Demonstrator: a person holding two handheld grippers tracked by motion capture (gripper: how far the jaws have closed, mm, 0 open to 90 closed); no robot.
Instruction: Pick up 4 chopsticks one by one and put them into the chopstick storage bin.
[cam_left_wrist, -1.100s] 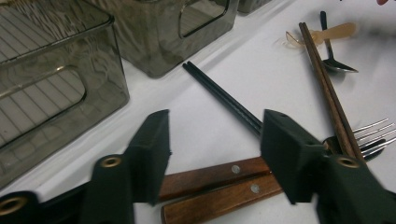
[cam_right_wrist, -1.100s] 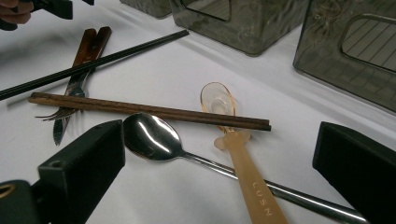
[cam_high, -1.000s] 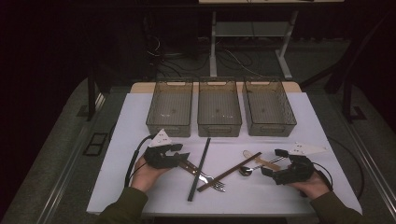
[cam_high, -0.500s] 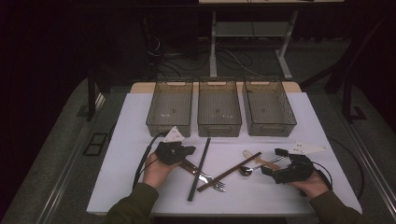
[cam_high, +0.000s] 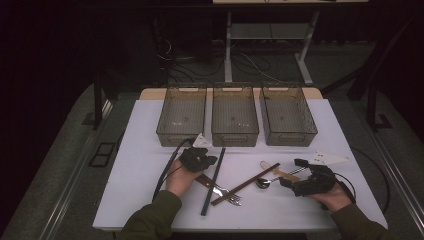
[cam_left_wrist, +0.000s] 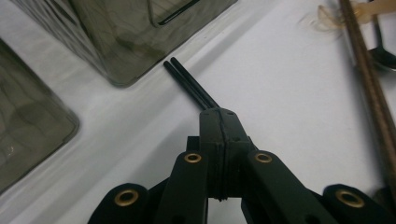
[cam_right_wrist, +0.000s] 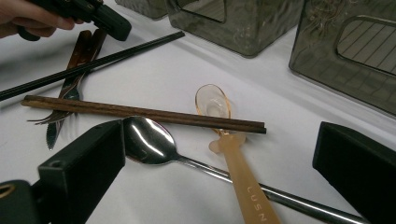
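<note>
A pair of black chopsticks (cam_high: 212, 182) (cam_left_wrist: 189, 84) lies on the white table. My left gripper (cam_high: 212, 160) (cam_left_wrist: 218, 114) has its jaws pressed together, tips right over the chopsticks' far half; whether they pinch them is hidden. Brown wooden chopsticks (cam_high: 245, 184) (cam_right_wrist: 140, 112) cross a fork and knife (cam_high: 222, 192) (cam_right_wrist: 70, 93). My right gripper (cam_high: 292, 172) (cam_right_wrist: 219, 158) stands open, jaws either side of a metal spoon (cam_right_wrist: 144, 140) and an amber plastic spoon (cam_right_wrist: 224, 135), touching neither.
Three smoky plastic bins (cam_high: 182, 135) (cam_high: 235, 135) (cam_high: 287, 135) stand in a row behind the cutlery, all seemingly bare inside. Cables trail from both grippers across the white table (cam_high: 140, 165). Dark floor and a desk frame lie beyond.
My left hand has moved right and slightly forward to the black chopsticks, and its jaws have closed. The right hand and the cutlery have stayed put.
</note>
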